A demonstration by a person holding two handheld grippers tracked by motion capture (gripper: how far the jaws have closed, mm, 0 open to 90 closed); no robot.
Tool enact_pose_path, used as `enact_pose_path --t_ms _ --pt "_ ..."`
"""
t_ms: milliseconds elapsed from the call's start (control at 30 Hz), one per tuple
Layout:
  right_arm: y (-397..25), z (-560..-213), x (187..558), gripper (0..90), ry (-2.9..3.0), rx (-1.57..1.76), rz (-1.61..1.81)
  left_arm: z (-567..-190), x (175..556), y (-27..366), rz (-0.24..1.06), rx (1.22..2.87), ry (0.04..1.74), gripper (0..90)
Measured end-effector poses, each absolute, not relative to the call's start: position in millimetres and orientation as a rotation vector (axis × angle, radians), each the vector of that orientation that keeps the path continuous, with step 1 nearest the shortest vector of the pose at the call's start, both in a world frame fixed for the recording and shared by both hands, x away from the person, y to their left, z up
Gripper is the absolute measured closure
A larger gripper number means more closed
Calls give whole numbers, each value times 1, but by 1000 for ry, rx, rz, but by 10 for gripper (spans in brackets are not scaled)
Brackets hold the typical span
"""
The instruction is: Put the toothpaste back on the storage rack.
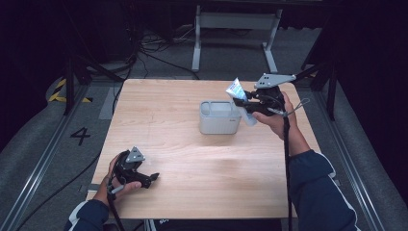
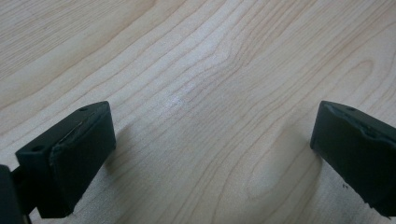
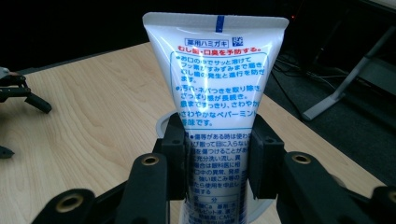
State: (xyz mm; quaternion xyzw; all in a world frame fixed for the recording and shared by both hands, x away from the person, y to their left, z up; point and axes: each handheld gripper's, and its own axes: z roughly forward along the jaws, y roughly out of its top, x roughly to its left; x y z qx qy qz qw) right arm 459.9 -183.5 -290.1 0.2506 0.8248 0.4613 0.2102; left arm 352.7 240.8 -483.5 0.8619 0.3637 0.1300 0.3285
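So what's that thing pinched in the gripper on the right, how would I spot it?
Find the wooden table, then the grey tub near its middle. Just right of it, the right gripper holds a white tube with blue and red Japanese print, flat crimped end up.

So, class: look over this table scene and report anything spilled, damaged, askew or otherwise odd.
Nothing stands out. The right gripper holds the white tube cleanly, crimped end up, above the grey container, which stands upright on the table. The left gripper rests open near the front edge. No spills show.
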Motion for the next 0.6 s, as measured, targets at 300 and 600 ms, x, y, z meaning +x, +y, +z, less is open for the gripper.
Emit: enact_pose_path --t_ms 300,600 --pt "-167 -291 471 656 2289 695 1298 -483 353 241 337 2262 949 4" --pt "-156 -291 485 655 2283 697 1305 -483 353 241 334 2265 945 4"
